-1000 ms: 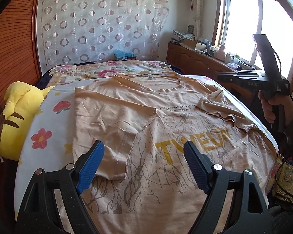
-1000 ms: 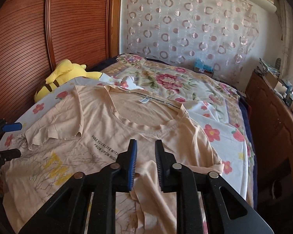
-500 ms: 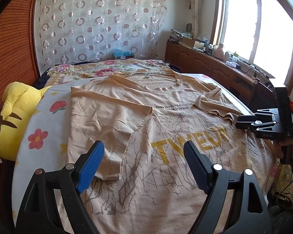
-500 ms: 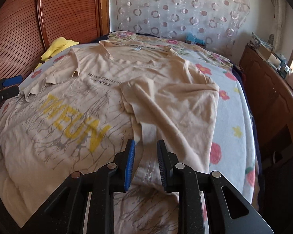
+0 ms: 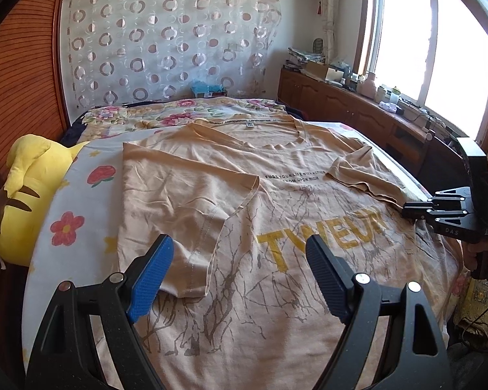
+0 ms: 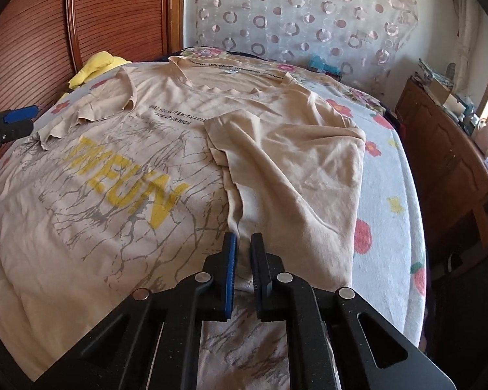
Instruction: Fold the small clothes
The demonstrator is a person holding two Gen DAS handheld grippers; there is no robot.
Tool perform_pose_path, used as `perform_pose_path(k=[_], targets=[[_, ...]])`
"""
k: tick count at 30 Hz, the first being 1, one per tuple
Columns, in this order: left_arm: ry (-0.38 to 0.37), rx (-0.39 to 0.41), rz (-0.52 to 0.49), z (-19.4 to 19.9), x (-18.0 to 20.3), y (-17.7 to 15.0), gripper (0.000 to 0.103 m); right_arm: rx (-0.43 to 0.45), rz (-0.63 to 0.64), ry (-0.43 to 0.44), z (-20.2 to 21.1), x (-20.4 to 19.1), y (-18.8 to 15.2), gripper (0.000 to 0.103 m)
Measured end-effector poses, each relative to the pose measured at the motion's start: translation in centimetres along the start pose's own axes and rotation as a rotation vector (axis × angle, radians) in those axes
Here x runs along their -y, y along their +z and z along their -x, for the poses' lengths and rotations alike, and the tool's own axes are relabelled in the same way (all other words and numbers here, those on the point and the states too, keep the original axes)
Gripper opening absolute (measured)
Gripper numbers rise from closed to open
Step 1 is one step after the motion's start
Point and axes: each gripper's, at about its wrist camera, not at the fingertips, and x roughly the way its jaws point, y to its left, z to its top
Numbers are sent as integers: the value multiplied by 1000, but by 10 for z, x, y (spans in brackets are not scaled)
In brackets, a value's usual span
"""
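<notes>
A tan T-shirt [image 5: 276, 214] with yellow letters lies face up on the bed, both sleeves folded inward over the chest; it also shows in the right wrist view [image 6: 120, 175]. My left gripper [image 5: 237, 276] is open and empty, hovering above the shirt's lower left part near the folded sleeve edge. My right gripper [image 6: 243, 268] has its jaws nearly together with a narrow gap, just above the folded side panel [image 6: 292, 169]; no cloth shows between them. It also shows from the side at the bed's right edge in the left wrist view [image 5: 406, 209].
A yellow plush toy [image 5: 19, 195] lies at the bed's left side against the wooden wardrobe [image 6: 32, 32]. A floral sheet [image 6: 390, 195] covers the bed. A wooden sideboard [image 5: 358, 113] with clutter runs under the window on the right.
The right gripper swung down from a raised position to just above the shirt at the bed's edge. The left gripper stayed open and almost still.
</notes>
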Motion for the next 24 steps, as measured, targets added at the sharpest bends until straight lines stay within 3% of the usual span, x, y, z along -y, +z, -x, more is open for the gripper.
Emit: perform_pose_path(k=[12,17,21,24], targets=[[10,2,3,-1,-5,0,84,35,-39,53,27,5,-6,8],[38,-1,-14,-6,-10,7,84,64,-62,19,28,13,3,21],[63,-11,-30,-17,-20,20,84,79,-94,-30,23,29,17,42],[58,-14,-19,-23,-31,33,84,69,-101,-57,11,45,28,47]])
